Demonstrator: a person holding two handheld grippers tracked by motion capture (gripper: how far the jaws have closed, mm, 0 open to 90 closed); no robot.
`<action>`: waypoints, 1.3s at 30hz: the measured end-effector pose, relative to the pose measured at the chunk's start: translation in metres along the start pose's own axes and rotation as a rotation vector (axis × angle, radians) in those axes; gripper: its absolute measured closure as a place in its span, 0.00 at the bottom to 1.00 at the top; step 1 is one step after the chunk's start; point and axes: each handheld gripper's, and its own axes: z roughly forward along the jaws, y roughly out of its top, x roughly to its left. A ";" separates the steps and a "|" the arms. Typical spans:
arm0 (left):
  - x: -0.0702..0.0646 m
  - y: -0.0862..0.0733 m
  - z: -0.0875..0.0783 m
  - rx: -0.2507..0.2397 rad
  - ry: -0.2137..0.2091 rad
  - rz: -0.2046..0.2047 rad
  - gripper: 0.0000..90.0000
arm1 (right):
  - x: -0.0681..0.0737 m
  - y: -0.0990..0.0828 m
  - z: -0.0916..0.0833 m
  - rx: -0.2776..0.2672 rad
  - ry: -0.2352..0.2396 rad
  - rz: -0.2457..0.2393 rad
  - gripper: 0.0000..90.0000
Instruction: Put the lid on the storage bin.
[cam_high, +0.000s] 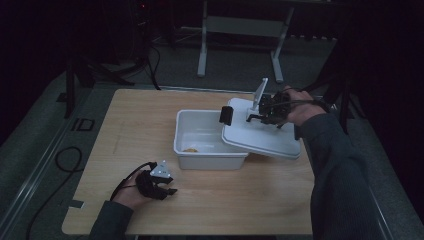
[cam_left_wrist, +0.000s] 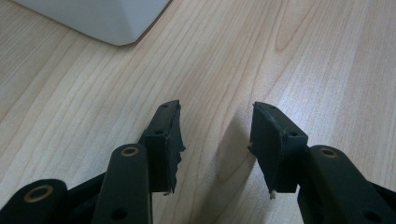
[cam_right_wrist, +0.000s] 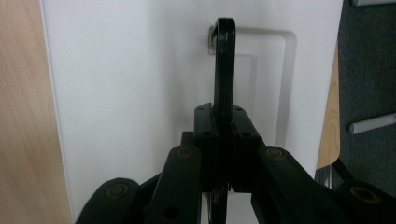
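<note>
A white plastic bin (cam_high: 200, 156) stands in the middle of the wooden table (cam_high: 140, 120). Its white lid (cam_high: 265, 140) lies tilted over the bin's right rim, leaving most of the bin uncovered. My right gripper (cam_high: 255, 118) is shut on the lid's black upright handle (cam_right_wrist: 224, 60), which stands in a recess of the lid (cam_right_wrist: 140, 93) between the pads of the right gripper (cam_right_wrist: 223, 116). A black clip (cam_high: 226, 115) sits at the lid's left end. Something small and yellowish (cam_high: 190, 149) lies on the bin's floor. My left gripper (cam_high: 171, 188) rests near the table's front left, jaws apart and empty, over bare wood (cam_left_wrist: 215, 126).
A corner of the bin (cam_left_wrist: 116, 28) lies ahead of the left gripper. Behind the table stand the legs of a metal frame (cam_high: 202, 50). A black cable (cam_high: 65, 160) loops on the floor at the left. The lid overhangs toward the table's right edge.
</note>
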 end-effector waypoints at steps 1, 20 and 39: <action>0.000 0.000 0.000 -0.001 0.000 -0.001 0.59 | 0.000 0.002 0.000 0.000 0.001 0.000 0.94; 0.000 -0.001 0.000 -0.003 -0.004 0.004 0.59 | 0.005 0.037 0.004 -0.008 0.008 -0.059 0.94; 0.000 -0.001 0.000 -0.004 -0.008 0.003 0.59 | 0.009 0.069 0.004 -0.020 0.004 -0.112 0.94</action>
